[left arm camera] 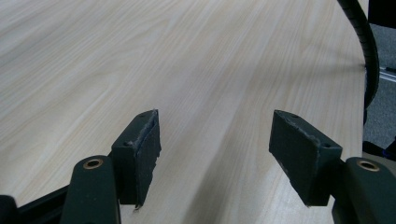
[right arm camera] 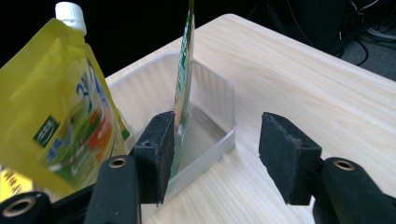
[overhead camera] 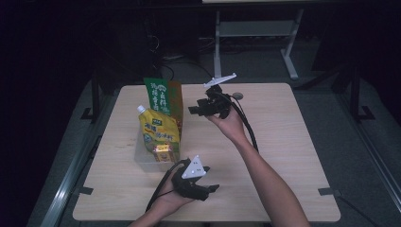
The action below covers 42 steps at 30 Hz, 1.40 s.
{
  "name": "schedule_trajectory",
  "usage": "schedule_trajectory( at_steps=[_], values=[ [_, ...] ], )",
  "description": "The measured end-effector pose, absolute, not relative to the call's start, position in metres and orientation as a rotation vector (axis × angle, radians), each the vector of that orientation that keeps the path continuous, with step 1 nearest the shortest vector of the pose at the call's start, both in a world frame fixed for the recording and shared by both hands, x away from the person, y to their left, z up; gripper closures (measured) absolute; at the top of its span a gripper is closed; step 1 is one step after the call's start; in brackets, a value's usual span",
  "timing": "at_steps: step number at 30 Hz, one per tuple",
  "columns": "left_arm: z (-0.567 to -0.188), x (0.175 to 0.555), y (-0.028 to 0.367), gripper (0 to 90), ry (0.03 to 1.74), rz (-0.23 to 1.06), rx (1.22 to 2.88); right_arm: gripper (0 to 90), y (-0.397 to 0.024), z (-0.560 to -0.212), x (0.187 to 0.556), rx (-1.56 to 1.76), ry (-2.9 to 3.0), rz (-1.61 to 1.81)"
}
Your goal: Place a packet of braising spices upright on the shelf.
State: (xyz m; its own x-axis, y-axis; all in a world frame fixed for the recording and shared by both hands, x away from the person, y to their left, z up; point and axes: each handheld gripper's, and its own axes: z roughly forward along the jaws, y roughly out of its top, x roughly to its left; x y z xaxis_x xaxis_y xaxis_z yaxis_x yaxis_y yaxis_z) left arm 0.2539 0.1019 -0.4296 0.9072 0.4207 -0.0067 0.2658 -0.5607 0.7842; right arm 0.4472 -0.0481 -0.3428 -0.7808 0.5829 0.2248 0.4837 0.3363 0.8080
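Since the green carton (overhead camera: 163, 97), yellow pouch (overhead camera: 158, 130) and small box (overhead camera: 162, 152) already sit in the clear bin (right arm camera: 219, 140), packing looks done; right tongs (right arm camera: 215, 154) and left tongs (left arm camera: 217, 154) both gape empty.

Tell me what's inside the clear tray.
In the tray stand a yellow spout pouch, a tall green packet behind it and a small yellow pack in front. The pouch hides part of the tray's floor.
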Motion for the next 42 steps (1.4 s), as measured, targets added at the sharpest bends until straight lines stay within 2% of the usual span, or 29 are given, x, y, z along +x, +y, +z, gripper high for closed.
schedule_trajectory(
  at_steps=[15,42],
  values=[
    [-0.43,0.255,0.102,32.3,0.499,0.229,2.191,39.1,-0.08,-0.338,0.43,1.02,2.491,1.435],
    [-0.43,0.256,0.103,29.1,0.496,0.244,2.193,37.4,-0.143,-0.346,0.394,1.08,2.446,1.445]
  ],
)
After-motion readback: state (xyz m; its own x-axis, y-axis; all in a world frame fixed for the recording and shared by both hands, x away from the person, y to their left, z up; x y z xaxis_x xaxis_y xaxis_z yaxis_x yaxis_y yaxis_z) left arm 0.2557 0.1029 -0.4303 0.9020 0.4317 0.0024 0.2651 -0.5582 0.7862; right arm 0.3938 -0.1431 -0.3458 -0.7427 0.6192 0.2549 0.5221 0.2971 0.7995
